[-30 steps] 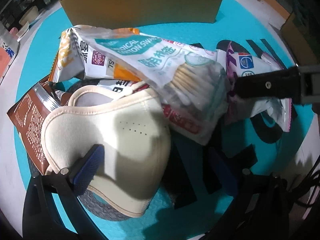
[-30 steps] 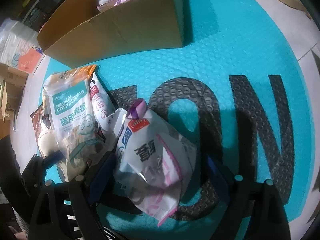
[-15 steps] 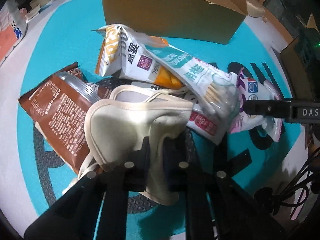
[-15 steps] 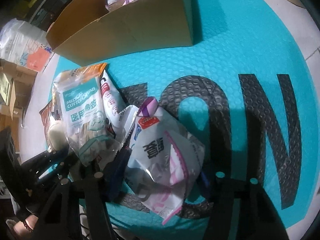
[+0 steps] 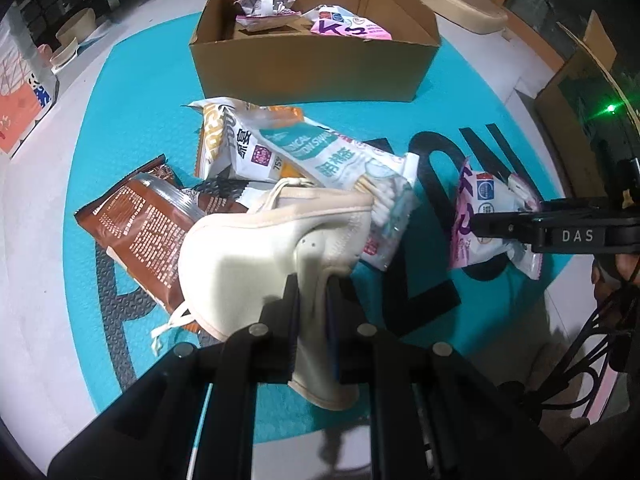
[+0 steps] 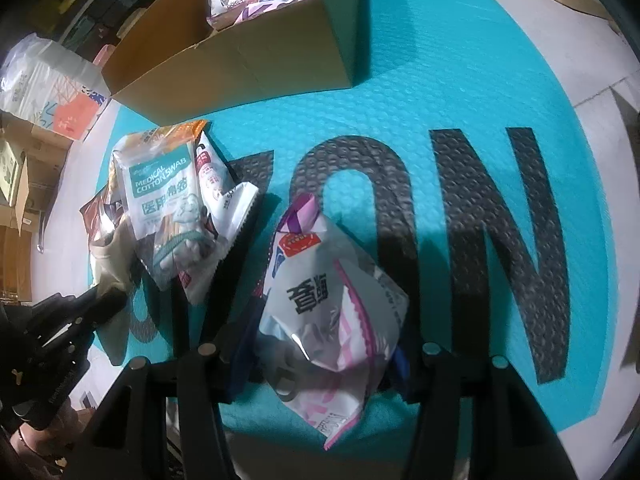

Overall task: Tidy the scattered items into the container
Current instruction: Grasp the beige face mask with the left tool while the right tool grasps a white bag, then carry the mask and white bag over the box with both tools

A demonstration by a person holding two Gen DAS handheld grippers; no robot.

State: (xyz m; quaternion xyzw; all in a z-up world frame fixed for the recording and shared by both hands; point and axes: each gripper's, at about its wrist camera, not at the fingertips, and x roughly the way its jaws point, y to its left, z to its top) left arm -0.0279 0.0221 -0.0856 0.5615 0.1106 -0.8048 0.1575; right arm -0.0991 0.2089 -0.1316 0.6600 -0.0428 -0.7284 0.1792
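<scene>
- Left wrist view: the left claw (image 5: 312,300) is pinched shut on the cream face mask (image 5: 256,256), held clear of the pile. The cardboard box (image 5: 312,60) lies at 12 o'clock, open side up, and this claw looks the nearer to it. The cotton swab bag (image 5: 340,160) and brown packet (image 5: 140,236) lie between.
- Right wrist view: the right claw (image 6: 320,356) grips the silver-pink snack bag (image 6: 332,316), long axis running 12 to 6. The box sits at 11 o'clock, with bare teal mat (image 6: 400,92) in between.

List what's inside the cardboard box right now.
Inside the cardboard box lie at least two snack packets: a grey-purple one and a pink-white "K" packet. The near wall hides the box floor and anything lower.
</scene>
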